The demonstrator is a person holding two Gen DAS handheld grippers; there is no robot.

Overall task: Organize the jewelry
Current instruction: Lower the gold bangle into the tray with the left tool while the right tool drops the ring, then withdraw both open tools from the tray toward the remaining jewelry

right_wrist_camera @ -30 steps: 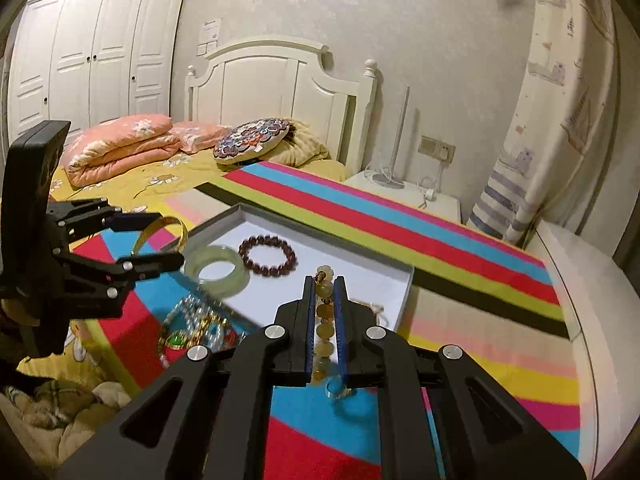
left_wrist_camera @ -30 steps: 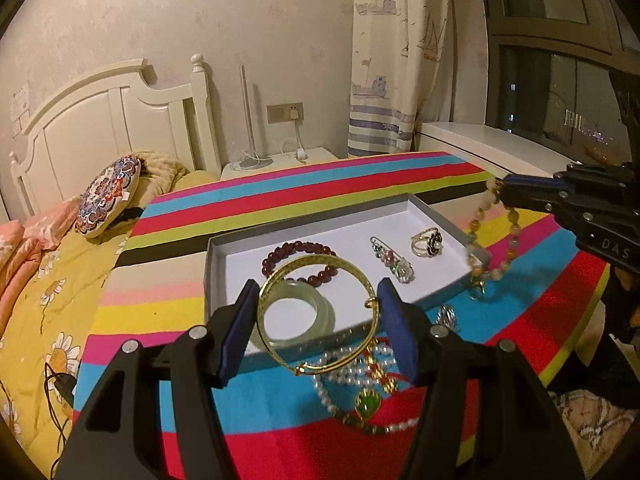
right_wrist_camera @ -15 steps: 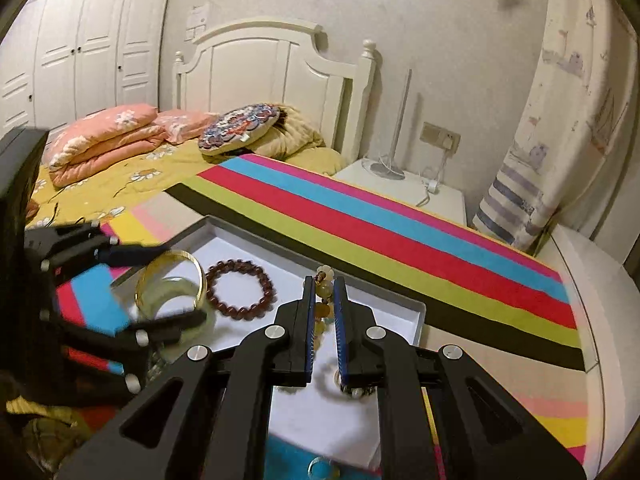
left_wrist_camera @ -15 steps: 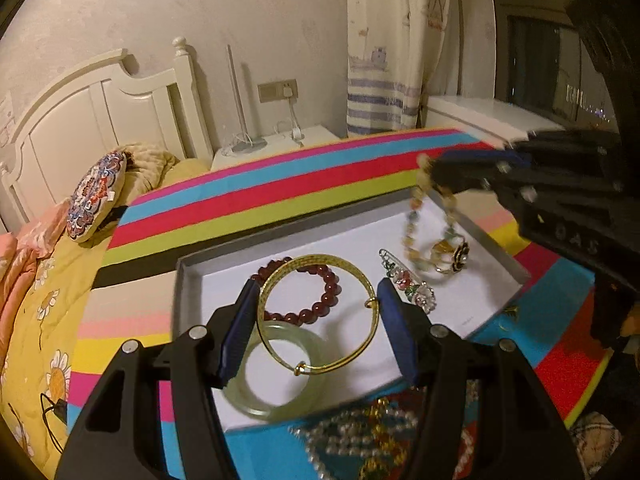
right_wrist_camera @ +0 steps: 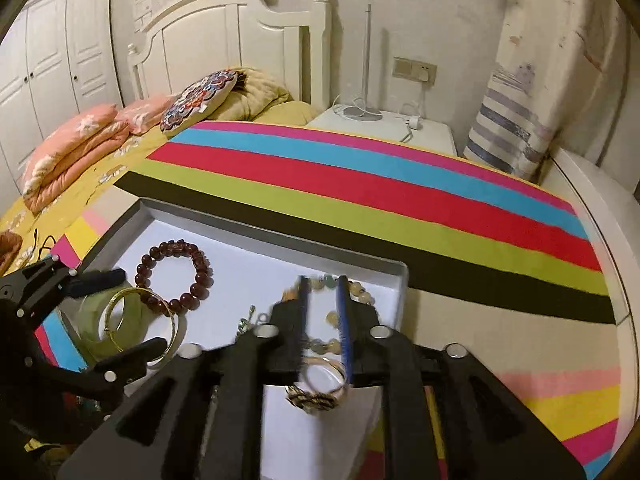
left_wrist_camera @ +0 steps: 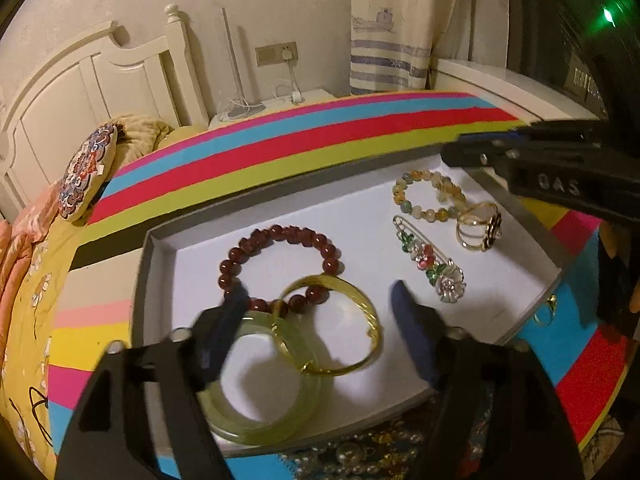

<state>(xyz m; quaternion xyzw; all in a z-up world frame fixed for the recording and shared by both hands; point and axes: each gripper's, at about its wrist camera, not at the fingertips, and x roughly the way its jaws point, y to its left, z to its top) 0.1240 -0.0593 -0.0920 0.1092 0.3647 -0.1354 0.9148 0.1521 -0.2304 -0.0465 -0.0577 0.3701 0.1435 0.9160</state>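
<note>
Home bedroom, white headboard (right_wrist_camera: 224, 40), made bed with pillows (right_wrist_camera: 72, 136), wardrobe (right_wrist_camera: 60, 52), curtain (right_wrist_camera: 548, 80), nightstand (right_wrist_camera: 384, 128)

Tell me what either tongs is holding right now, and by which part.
Nothing. The left tongs are opening around the gold bangle; the right tongs are opening over the pale bead bracelet. Both lie in the tray.

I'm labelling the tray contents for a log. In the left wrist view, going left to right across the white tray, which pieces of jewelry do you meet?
Pale green jade bangle → dark red bead bracelet → flower brooch pin → gold ring with a dark flower. The gold bangle and the pale mixed-bead bracelet overlap others in this order, so I leave them out.
</note>
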